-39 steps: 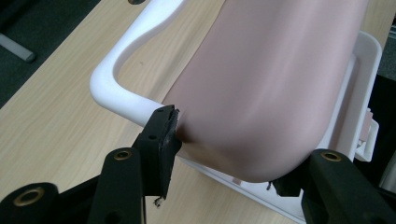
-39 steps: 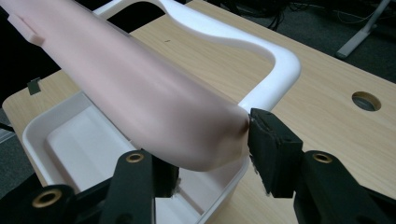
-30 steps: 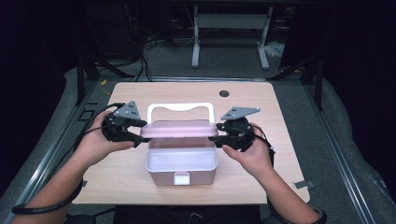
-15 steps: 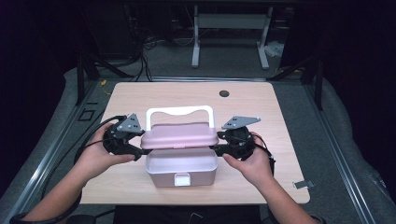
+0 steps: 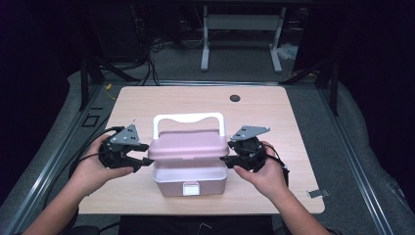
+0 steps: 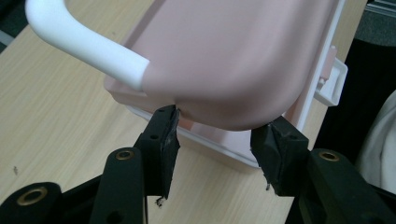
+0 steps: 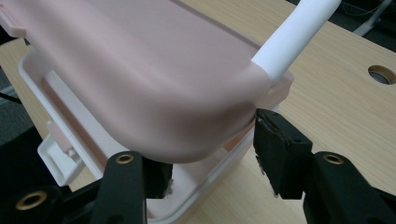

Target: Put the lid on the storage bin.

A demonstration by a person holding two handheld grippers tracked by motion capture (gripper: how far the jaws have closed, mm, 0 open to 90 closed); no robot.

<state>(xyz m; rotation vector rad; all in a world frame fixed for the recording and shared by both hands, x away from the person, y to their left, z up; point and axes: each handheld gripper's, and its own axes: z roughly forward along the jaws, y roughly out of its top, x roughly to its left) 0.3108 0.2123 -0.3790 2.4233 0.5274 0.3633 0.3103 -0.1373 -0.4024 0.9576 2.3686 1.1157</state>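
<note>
In the high view, a pink box [image 5: 191,176] sits on the wooden table [image 5: 147,103] close to the middle of its near edge, with a white latch on its front wall. Its pink lid [image 5: 188,147] with a white handle [image 5: 188,119] is held just above the box, hardly apart from the rim, roughly level and set a little toward the far edge. The left gripper [image 5: 142,154] comes in from the left-hand edge side and has its jaws at the lid's left end; the right gripper [image 5: 226,157] meets the lid's right end from the other side. A dark round hole [image 5: 235,98] lies near the table's far edge, well apart from the box. In the left gripper view, the left gripper [image 6: 217,128] has its two jaws spread wide, their pads pressed against the rounded end of the lid [image 6: 233,60], with the white handle [image 6: 79,42] rising beside them and the box rim [image 6: 219,151] just below. In the right gripper view, the right gripper [image 7: 210,149] likewise stands wide open around the lid's end: one pad is tucked under the curved lid [image 7: 140,79], the other sits at the corner where the handle [image 7: 299,32] joins, with the open box [image 7: 70,126] beneath.
</note>
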